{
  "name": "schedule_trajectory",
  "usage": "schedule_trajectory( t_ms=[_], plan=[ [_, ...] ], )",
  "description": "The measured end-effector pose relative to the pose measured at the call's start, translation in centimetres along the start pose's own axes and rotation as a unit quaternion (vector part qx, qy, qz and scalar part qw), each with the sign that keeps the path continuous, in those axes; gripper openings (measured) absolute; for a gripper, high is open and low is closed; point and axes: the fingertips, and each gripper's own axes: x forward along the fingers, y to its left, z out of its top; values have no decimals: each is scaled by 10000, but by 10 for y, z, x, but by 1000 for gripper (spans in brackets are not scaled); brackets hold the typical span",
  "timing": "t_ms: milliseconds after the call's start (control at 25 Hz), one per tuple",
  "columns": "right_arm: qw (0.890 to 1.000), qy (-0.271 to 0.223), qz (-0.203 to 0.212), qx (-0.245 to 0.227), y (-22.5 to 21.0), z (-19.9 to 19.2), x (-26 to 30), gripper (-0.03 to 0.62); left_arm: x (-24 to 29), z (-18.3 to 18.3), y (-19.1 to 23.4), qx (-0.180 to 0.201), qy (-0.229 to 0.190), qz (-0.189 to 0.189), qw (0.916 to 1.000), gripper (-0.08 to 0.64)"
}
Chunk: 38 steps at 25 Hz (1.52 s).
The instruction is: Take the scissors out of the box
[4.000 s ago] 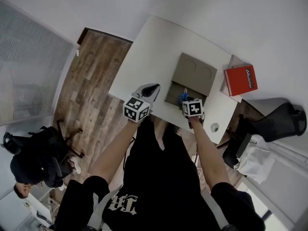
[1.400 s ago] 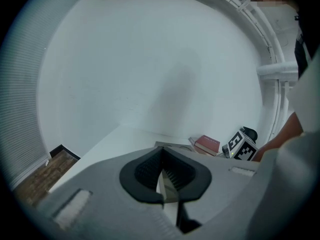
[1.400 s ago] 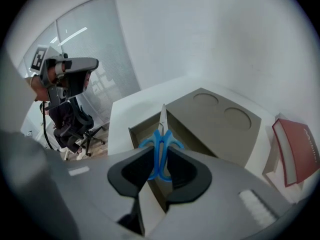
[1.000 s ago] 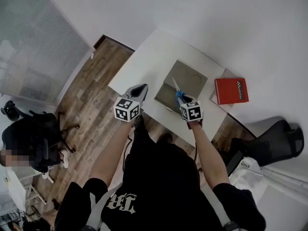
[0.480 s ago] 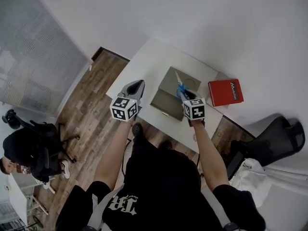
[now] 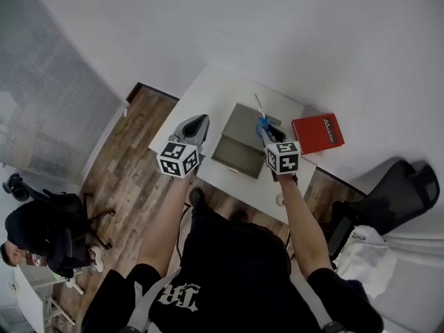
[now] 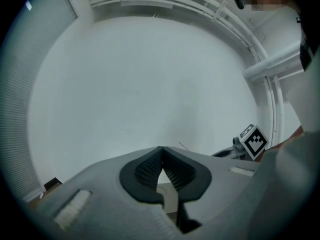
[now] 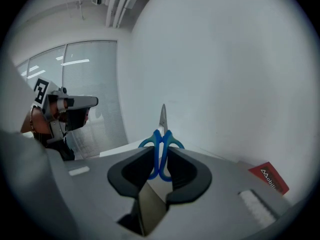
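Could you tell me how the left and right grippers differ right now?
The left gripper is shut and empty; the right gripper is shut on the blue-handled scissors. The left gripper's jaws meet at the tips; the right gripper's stand apart around the handles. Both carry marker cubes.

- The scissors (image 8: 161,143) are sticking forward from between the right gripper (image 8: 160,160)'s jaws.
- The box (image 6: 238,143) is sitting on the table (image 6: 201,94), between the left gripper (image 6: 196,124) and the right gripper.
- A flat carton (image 6: 316,133) is lying right of the right gripper.

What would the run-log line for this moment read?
right gripper: shut on scissors, blade up | left gripper: shut, empty | task: scissors out of box
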Motion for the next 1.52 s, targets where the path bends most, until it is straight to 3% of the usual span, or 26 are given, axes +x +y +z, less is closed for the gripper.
schedule_trajectory(
  t_ms=[1000, 1520],
  plan=[
    [9981, -565, -254, 60, -2, 39, -29, 87, 8, 21, -13, -218, -112, -130, 9996, 2],
    [9966, -700, -433, 46, -5, 42, -46, 87, 3, 27, -33, -9, -127, -231, 9997, 2]
  ],
)
